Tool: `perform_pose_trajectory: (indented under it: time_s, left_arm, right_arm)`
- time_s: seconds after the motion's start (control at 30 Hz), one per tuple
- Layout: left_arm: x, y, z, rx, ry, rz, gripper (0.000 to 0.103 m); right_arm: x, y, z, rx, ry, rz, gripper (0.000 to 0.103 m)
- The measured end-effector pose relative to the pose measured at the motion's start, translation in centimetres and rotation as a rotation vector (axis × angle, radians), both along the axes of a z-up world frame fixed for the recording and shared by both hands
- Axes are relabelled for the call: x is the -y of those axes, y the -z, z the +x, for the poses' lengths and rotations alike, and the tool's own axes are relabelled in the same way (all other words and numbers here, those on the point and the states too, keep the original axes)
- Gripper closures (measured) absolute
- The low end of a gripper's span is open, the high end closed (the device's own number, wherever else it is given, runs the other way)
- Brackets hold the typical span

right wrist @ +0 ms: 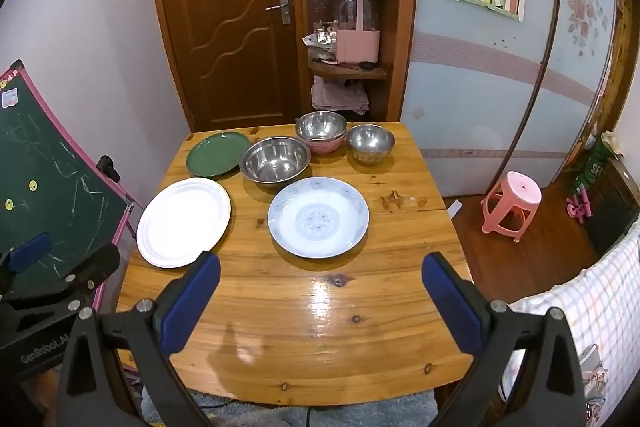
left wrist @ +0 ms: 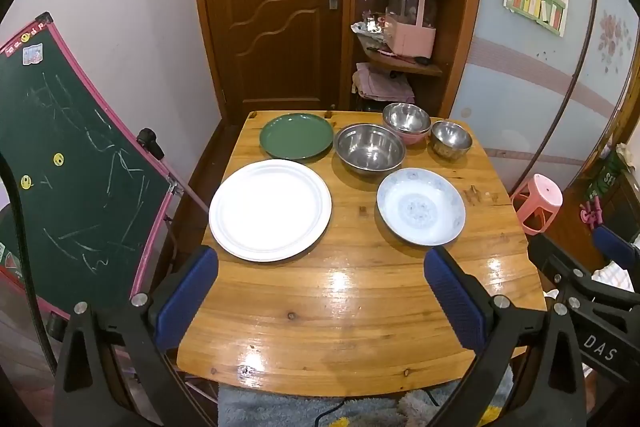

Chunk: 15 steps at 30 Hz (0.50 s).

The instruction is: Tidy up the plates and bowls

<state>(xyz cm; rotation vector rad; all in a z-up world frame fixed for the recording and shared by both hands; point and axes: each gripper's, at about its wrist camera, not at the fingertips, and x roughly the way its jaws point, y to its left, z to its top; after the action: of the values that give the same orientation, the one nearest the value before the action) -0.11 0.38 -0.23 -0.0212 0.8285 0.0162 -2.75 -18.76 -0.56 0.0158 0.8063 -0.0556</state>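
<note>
Hovering over the near edge of the wooden table (left wrist: 360,307), the left gripper (left wrist: 320,291) and right gripper (right wrist: 320,291) both stand spread wide, holding nothing. Ahead of them lie a white plate (left wrist: 270,209), a green plate (left wrist: 296,136), a blue patterned dish (right wrist: 318,217) and steel bowls (right wrist: 275,160), one seemingly nested in a pink bowl (right wrist: 325,145).

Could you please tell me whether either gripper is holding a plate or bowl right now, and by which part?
Nothing is held. The left gripper and the right gripper both stand wide open above the wooden table, with no dish between their fingers.
</note>
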Motion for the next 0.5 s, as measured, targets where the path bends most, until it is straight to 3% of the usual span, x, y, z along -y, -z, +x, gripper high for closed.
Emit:
perform_pose_trajectory:
  time_s: [0.5]
  left_arm:
    - [0.03, 0.43, -0.38, -0.004, -0.001, -0.001, 0.001]
  right_arm:
    - [0.05, 0.26, 0.23, -0.021, -0.010, 0.030, 0.002]
